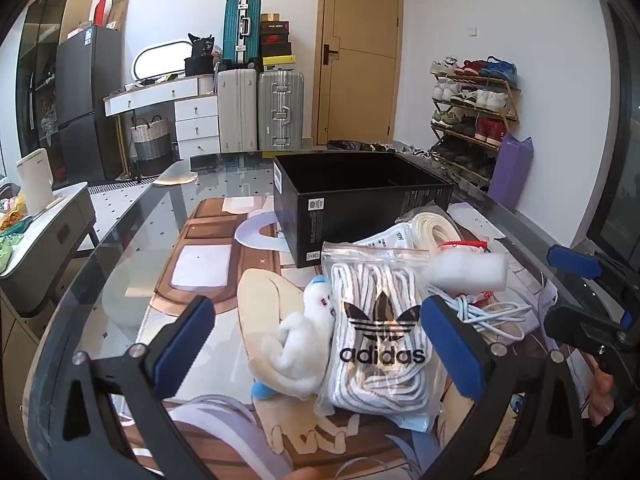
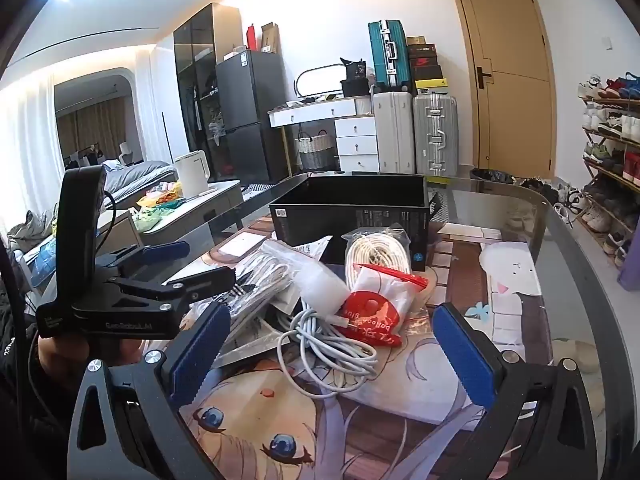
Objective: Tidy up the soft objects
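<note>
A white plush toy with blue tips lies on the table mat, touching a clear adidas bag of striped laces. My left gripper is open above and around both, holding nothing. A white foam block and a coiled pale cable lie to the right. In the right wrist view my right gripper is open and empty over the cable, near a red and white bag, a bag of cream laces and the foam block. The open black box stands behind the pile; it shows in the right wrist view too.
The glass table has a printed mat. My right gripper shows at the right edge of the left wrist view; my left gripper shows at the left of the right wrist view. A side cabinet with a kettle stands left; a shoe rack right.
</note>
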Tool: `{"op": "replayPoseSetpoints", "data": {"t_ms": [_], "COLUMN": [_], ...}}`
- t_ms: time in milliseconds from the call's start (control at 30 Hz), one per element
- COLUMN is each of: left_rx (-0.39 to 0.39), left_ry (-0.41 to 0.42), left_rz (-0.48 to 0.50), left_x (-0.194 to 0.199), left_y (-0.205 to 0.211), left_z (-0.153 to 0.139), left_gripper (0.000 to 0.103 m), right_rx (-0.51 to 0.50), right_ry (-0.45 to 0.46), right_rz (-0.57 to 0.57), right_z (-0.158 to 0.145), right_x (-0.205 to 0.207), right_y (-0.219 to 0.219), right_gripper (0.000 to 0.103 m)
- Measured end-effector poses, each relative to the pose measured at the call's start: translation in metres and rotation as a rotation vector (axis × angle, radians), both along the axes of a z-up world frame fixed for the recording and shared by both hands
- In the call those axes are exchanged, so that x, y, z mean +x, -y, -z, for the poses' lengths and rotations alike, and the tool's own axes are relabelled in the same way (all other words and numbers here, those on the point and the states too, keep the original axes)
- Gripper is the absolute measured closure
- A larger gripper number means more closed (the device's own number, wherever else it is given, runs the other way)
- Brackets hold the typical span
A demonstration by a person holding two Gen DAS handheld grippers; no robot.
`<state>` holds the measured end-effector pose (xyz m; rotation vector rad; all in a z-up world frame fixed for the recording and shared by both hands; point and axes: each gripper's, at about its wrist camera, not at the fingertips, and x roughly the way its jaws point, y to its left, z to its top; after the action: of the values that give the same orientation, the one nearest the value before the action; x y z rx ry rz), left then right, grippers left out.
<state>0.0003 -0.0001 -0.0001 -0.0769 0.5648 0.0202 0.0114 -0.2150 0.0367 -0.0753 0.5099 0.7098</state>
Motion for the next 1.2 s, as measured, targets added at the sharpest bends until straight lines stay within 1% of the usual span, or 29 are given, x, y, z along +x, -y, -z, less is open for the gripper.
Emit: {"op": "replayPoseSetpoints", "data": {"t_ms": [333,367,567,1200], "left_rx": [0.005,0.005,0.003,0.006], "left_ry": [0.008,0.005,0.003,0.003], "left_rz": [0.001,0.001,0.002,0.002], "left_x": [-0.0059,-0.0032,-0.0028,-0.0025], "left_y": [0.0024,0.0003,-0.0018,-0.0014], "left_z": [-0.0023,-0.0023,-0.0016,-0.0014], "left_gripper": [0.0,0.0,0.0,0.0], "right_rx": [0.002,-0.003,0.006,0.0], "right_ry": [-0.012,-0.008,-0.012,-0.004], "right_rz": [0.032,0.004,0.008,-0.001], "right_z": [-0.0005,0.0026,0.0011,0.0018], "right_x": [0.0016,-0.0014,0.002,-0.0008], "right_y": [0.0021,-0.0064,0.0002,-0.0021], "right_gripper": [0.0,0.0,0.0,0.0]}}
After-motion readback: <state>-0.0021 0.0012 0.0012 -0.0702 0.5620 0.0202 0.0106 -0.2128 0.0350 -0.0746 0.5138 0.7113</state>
